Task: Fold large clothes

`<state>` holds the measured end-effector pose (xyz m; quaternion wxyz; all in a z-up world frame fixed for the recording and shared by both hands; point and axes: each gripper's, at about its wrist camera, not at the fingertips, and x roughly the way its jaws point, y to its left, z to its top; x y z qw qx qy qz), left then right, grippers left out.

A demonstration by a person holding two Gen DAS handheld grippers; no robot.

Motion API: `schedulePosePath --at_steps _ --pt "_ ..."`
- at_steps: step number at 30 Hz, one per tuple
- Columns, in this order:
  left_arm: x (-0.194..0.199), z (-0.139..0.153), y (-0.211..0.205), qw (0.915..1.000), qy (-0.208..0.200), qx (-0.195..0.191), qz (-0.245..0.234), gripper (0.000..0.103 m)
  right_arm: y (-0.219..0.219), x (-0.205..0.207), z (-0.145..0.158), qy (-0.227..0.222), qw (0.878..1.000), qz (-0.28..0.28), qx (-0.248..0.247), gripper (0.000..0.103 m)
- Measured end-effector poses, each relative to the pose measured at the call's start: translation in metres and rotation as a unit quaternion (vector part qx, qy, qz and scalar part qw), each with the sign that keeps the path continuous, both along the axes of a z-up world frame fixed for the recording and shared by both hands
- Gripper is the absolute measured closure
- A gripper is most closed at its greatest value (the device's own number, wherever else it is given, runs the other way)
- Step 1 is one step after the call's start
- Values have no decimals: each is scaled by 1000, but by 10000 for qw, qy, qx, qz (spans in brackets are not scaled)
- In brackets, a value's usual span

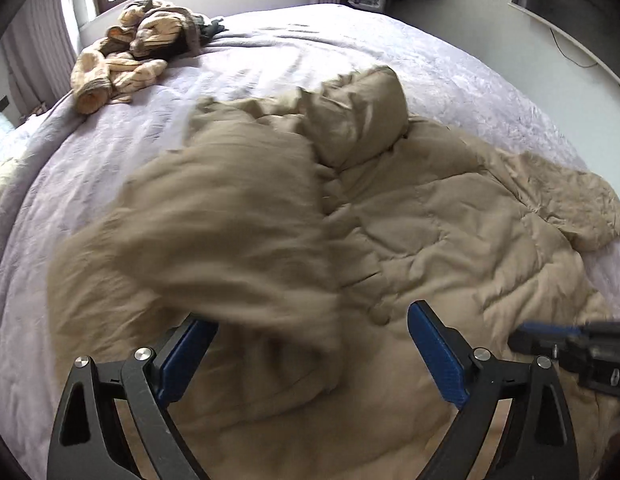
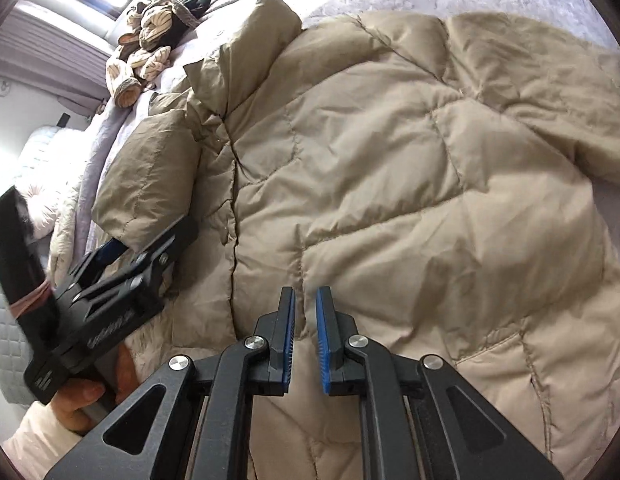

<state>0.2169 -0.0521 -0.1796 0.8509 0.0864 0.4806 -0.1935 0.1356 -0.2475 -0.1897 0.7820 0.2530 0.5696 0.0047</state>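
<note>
wrist views, close above jacket [image 1: 430, 216], shared

Left gripper [image 1: 310, 344], jaws wide apart, hovers over blurred sleeve [image 1: 213, 216] of tan puffer jacket [image 1: 430, 220] on bed [image 1: 269, 60].

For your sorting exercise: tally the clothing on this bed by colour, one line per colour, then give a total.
Tan: 1, the quilted puffer jacket spread on the bed.
Cream and brown striped: 1 crumpled heap; its separate pieces cannot be counted.
Dark: at least 1 item tucked beside that heap.
Total: 3 groups.
</note>
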Motion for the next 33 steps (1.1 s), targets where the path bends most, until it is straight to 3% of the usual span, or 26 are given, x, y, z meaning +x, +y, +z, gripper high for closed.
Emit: schedulePosePath --at_steps 1,3,4,5,8,10,13,15,16,18,19,22,25,28,29,30,31,32,33 --pt "-3 7 14 9999 -53 -72 88 7 -3 -6 2 -26 10000 44 -76 88" --pt "-2 16 43 9990 -149 -195 374 7 17 0 17 -266 9979 430 -411 47" --pt "1 20 58 9980 -178 -227 556 7 20 -3 23 -373 9960 591 -552 7" --pt "4 23 80 9960 -190 -240 840 7 38 2 34 -577 9912 883 -798 0" --pt "19 20 130 9889 -58 -267 1464 7 96 19 51 -1012 9677 1746 -1509 0" --pt "28 14 164 9830 140 -343 1800 7 126 31 48 -1110 9556 2032 -1820 0" --pt "39 3 202 9749 433 -783 2040 7 175 59 30 -1165 9311 2387 -2500 0" --pt "45 -6 220 9693 626 -1040 2140 7 192 74 15 -1113 9152 2379 -3058 3" --pt "50 -12 230 9648 771 -1241 2188 7 194 77 13 -1115 9108 2337 -3215 15" --pt "53 -19 240 9573 926 -1540 2263 7 188 87 8 -1142 9067 2141 -3449 66" --pt "57 -23 246 9529 996 -1717 2293 7 178 91 9 -1121 9147 1996 -3332 100" --pt "74 -34 256 9414 1182 -2157 2309 7 118 87 18 -1081 9576 1104 -2433 98" --pt "99 -53 257 9285 1520 -2543 2239 7 72 76 11 -797 9746 561 -2017 98" --pt "114 -66 247 9292 1596 -2533 2168 7 42 64 -11 -246 9847 244 -1708 98" --pt "117 -67 241 9315 1533 -2531 2115 21 38 60 -17 -130 9859 170 -1658 98" --pt "117 -66 236 9324 1491 -2593 2029 52 34 55 -21 -70 9874 85 -1578 99" --pt "116 -64 231 9337 1452 -2648 1926 63 31 52 -23 -57 9883 26 -1525 99" --pt "113 -58 224 9401 1304 -2537 1865 70 31 50 -24 -47 9885 8 -1513 99" --pt "106 -47 217 9520 1005 -2313 1734 77 32 47 -25 -41 9884 12 -1515 99"
